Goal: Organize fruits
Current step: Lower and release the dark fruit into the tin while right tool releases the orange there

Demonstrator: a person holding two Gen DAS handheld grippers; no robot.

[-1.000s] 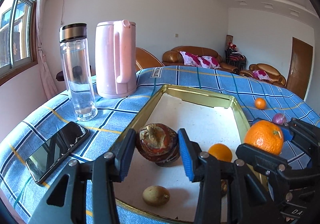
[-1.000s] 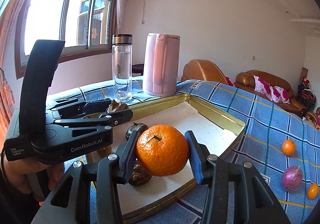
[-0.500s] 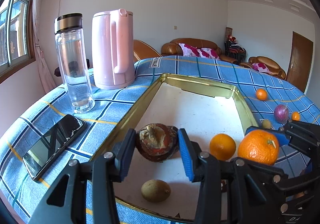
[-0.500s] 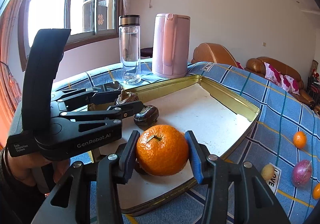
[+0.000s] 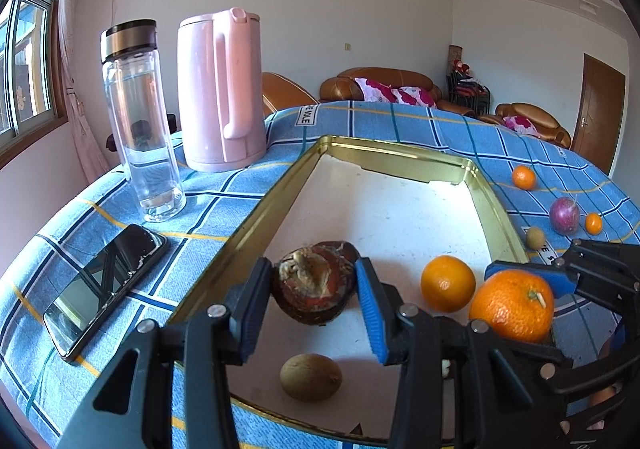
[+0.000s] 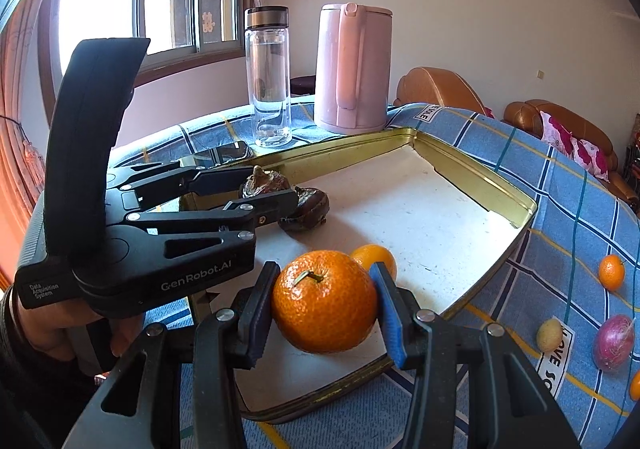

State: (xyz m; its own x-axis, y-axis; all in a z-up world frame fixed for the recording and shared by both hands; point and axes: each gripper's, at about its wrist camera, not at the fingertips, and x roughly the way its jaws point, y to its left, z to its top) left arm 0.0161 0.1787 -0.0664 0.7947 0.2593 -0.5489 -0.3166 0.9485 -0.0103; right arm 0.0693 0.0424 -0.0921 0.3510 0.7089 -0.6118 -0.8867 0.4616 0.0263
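Observation:
My left gripper (image 5: 312, 275) is shut on a dark brown-red wrinkled fruit (image 5: 316, 291), held just above the white floor of the gold-rimmed tray (image 5: 400, 155). My right gripper (image 6: 325, 279) is shut on a large orange (image 6: 324, 309) over the tray's near corner (image 6: 320, 393). In the right wrist view the left gripper (image 6: 260, 187) sits beside a second dark fruit (image 6: 308, 207). A small orange (image 5: 448, 283) and a brown kiwi-like fruit (image 5: 311, 377) lie in the tray. On the cloth to the right lie a small orange (image 6: 611, 271), a purple fruit (image 6: 613, 343) and a small yellowish fruit (image 6: 549, 335).
A clear glass bottle (image 5: 140, 121) and a pink kettle (image 5: 220, 89) stand on the blue checked tablecloth (image 5: 400, 121) left of the tray's far end. A black phone (image 5: 106, 281) lies near the table's left edge. A person's hand (image 6: 60, 333) holds the left gripper.
The right gripper has tipped downward with the orange, which now hangs lower over the tray's near corner. The left gripper keeps its fruit in nearly the same spot.

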